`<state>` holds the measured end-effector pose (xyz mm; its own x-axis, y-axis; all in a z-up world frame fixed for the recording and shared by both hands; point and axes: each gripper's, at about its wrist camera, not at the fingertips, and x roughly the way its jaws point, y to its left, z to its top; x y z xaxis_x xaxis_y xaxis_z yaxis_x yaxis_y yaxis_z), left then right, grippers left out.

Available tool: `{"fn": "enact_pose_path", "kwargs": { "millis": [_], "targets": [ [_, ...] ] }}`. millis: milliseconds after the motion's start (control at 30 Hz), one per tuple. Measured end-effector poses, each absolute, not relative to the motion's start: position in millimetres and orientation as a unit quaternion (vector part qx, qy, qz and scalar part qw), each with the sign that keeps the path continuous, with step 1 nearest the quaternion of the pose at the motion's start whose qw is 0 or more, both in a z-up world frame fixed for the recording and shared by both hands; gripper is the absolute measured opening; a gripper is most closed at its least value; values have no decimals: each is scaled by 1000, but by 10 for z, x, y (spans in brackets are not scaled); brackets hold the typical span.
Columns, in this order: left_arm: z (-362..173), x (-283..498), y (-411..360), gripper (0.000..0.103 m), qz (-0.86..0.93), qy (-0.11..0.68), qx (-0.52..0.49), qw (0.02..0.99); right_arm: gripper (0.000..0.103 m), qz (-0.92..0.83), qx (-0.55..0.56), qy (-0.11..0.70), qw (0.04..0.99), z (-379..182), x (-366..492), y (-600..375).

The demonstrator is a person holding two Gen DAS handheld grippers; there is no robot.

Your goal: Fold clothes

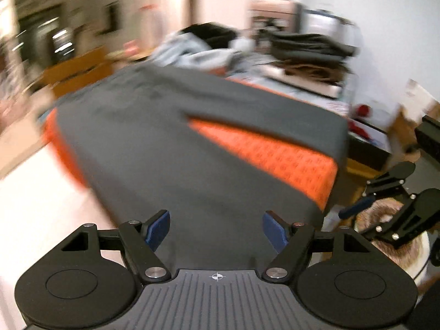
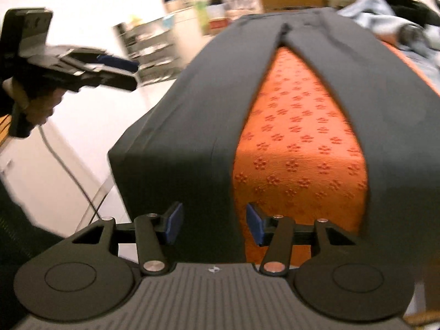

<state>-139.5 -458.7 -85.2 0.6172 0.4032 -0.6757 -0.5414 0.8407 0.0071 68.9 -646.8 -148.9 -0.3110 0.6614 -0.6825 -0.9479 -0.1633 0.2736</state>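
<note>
Dark grey trousers (image 1: 165, 151) lie spread over a table with an orange flower-patterned cover (image 1: 275, 154), the two legs parting in a V toward me. My left gripper (image 1: 216, 228) is open, its blue pads wide apart over the near end of one leg. In the right wrist view the trousers (image 2: 192, 123) hang over the near edge of the orange cover (image 2: 299, 148). My right gripper (image 2: 214, 227) is open, with the inner edge of a leg between its pads and no pad pressing on it. The left gripper (image 2: 118, 63) shows at upper left, held by a hand (image 2: 41, 104).
A heap of light blue and black clothes (image 1: 198, 52) lies at the table's far end, beside a stack of folded dark garments (image 1: 308, 46). Wooden furniture (image 1: 79, 71) and shelves (image 2: 148, 44) stand beyond. A cable (image 2: 68, 170) trails over the white floor.
</note>
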Motion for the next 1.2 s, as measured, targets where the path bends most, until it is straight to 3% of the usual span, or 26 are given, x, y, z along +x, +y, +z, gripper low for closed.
{"fn": "enact_pose_path", "kwargs": {
  "millis": [200,333,633,833,867,900,933,967,1000,1200],
  "targets": [
    [-1279,-1767,-5214,76,311,360,-133,870,57,764,-226,328,506,-1747,789,-6425],
    [-1719,-1822,-5439,68,322,360,-143,864,57,779,-231,321,486,-1950,796,-6357],
    [-2616,-1766,-5434,52,343,341,-148,863,57,814,-240,288,443,-2573,834,-6078],
    [-2960,-1607,-5475,50,313,340,-147,875,57,834,-244,281,408,-3019,768,-6007],
    [-3018,-1590,-5482,48,309,341,-146,876,55,837,-242,279,404,-3083,758,-6002],
    [-3067,-1576,-5487,44,307,343,-145,876,45,839,-240,280,401,-3140,753,-5996],
    [-3100,-1566,-5490,32,308,344,-146,875,37,840,-236,284,398,-3190,755,-5990],
    [-3112,-1559,-5495,19,307,346,-149,874,15,840,-233,292,395,-3228,762,-5983],
    [-3093,-1562,-5508,14,303,347,-154,874,6,837,-229,309,388,-3235,780,-5982],
    [-2505,-1668,-5865,6,251,367,-173,879,3,824,-202,417,326,-2776,866,-6275]
  ]
}}
